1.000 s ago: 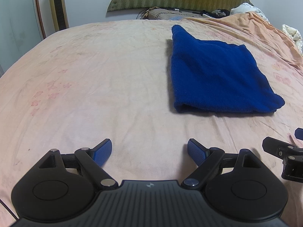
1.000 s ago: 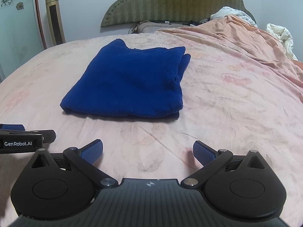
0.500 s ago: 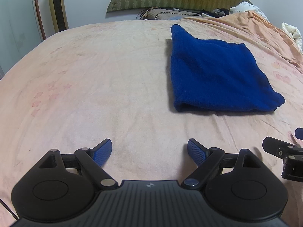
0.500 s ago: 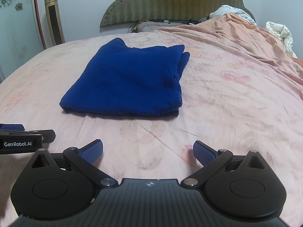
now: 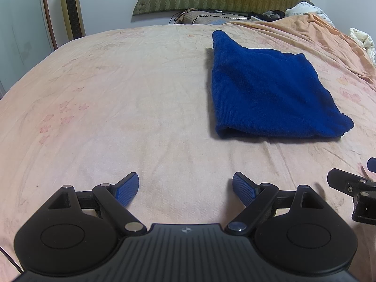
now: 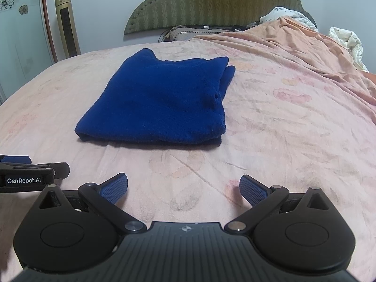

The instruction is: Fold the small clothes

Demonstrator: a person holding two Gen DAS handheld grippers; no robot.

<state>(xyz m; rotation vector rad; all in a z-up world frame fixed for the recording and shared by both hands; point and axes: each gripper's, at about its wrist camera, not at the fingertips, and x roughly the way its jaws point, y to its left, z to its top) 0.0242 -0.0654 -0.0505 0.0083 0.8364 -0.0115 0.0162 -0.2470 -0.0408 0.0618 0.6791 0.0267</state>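
A dark blue knit garment [image 5: 268,89] lies folded into a rough rectangle on the pink bed sheet [image 5: 117,98]. In the right wrist view the garment [image 6: 162,101] lies straight ahead. My left gripper [image 5: 185,188] is open and empty, low over the sheet, short of the garment and to its left. My right gripper [image 6: 183,188] is open and empty, just short of the garment's near edge. Each gripper shows at the edge of the other's view, the right one [image 5: 352,192] and the left one [image 6: 28,174].
A green padded headboard [image 6: 211,2] stands at the far end with a pillow and cables below it. An orange sheet [image 6: 293,44] is bunched at the back right beside white bedding [image 6: 345,40]. A gold tower fan [image 6: 67,23] stands at the back left.
Both grippers stay open and nearly still. The views have shifted only slightly; the garment has not moved.
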